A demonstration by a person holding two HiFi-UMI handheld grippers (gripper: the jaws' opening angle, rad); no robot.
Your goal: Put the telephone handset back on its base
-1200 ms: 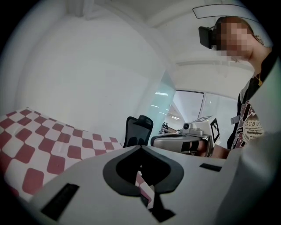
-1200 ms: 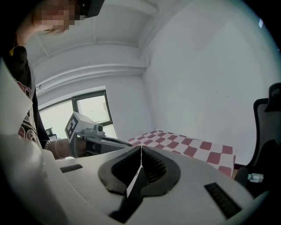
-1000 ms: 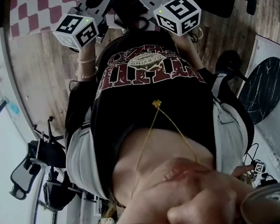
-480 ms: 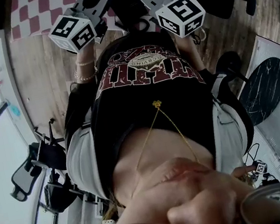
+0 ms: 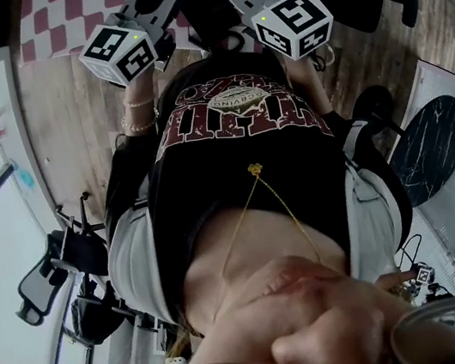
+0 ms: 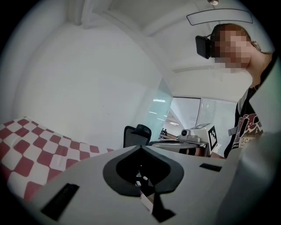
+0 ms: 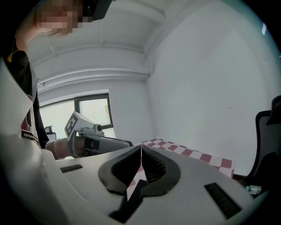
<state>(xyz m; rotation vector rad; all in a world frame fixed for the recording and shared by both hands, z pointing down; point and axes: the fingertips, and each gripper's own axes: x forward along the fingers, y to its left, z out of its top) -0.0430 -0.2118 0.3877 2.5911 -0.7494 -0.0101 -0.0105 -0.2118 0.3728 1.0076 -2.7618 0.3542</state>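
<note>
We hold L gripper (image 6: 140,147) & R gripper (image 7: 141,147) up, each w/ its 2 jaws closed together, empty; checkered cloth (image 6: 30,145) beyond.

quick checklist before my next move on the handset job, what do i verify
1. The left gripper is empty: ok, jaws together with nothing between them.
2. The right gripper is empty: ok, jaws together with nothing held.
3. Jaws are open for a grasp: not ok, both are shut.
4. The handset is in sight: not ok, no view shows it.
5. The base is in sight: not ok, no view shows it either.
6. Grippers are aimed at the work area: not ok, both views show mostly wall, with only the edge of the checkered cloth.
</note>
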